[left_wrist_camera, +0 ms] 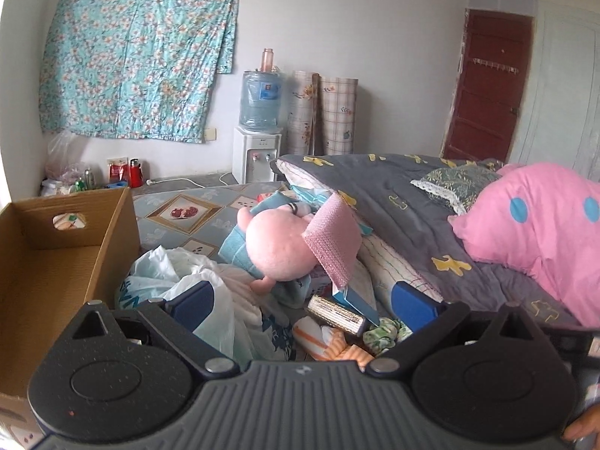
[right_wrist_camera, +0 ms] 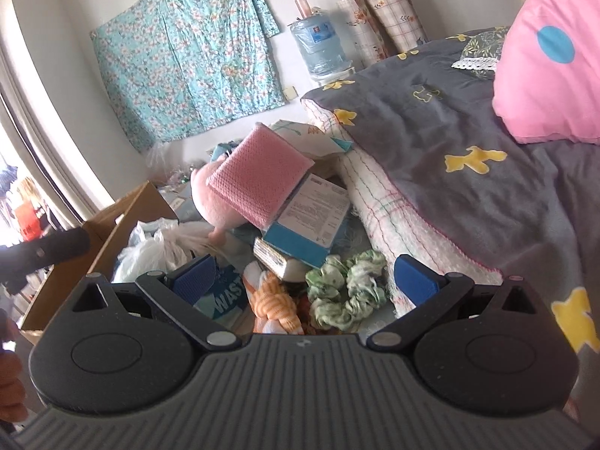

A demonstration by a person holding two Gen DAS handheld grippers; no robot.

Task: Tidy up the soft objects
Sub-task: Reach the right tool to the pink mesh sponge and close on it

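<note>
Both hand-held grippers, left and right, hang wide open over the bed clutter (nothing held); pink plush lies just right of the cardboard box, green scrunchie nearest.

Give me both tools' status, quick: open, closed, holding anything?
Left tool: open, holding nothing, over the plastic bag and clutter.
Right tool: open, holding nothing, above the green scrunchie.

pink plush toy half-hidden by pink sponge
</note>
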